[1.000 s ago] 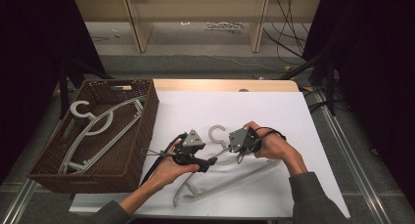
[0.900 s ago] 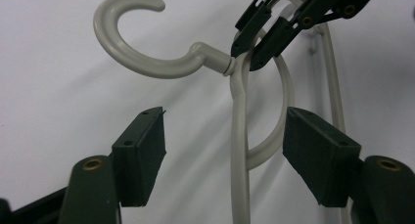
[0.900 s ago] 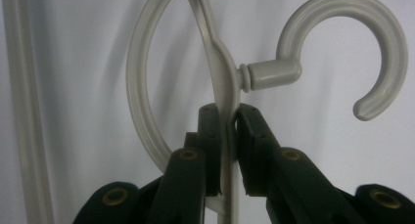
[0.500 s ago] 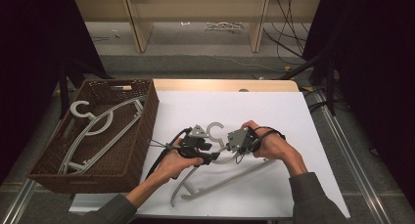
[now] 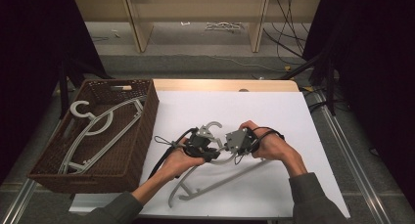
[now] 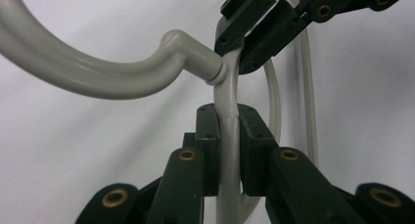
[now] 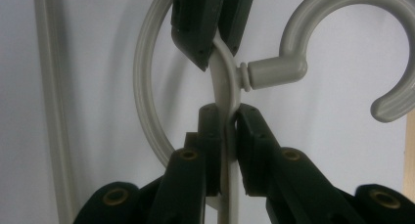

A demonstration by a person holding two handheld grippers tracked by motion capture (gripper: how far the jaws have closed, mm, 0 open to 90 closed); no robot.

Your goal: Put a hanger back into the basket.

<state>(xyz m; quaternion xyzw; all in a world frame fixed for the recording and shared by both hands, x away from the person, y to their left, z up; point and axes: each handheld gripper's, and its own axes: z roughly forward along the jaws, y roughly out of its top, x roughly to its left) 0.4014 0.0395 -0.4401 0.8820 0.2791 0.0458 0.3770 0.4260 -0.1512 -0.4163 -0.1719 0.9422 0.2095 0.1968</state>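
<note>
The white desk [image 5: 274, 111] carries a brown wicker basket [image 5: 144, 131] at its left edge, with what looks like two grey hangers inside. A grey hanger [image 5: 222, 177] lies mid-desk. The left hand-held gripper [image 6: 228, 150], its jaws having just closed, clamps the hanger's frame below the hook [image 5: 211, 126]; the right hand-held gripper [image 7: 226, 150] grips it from the opposite side.
</note>
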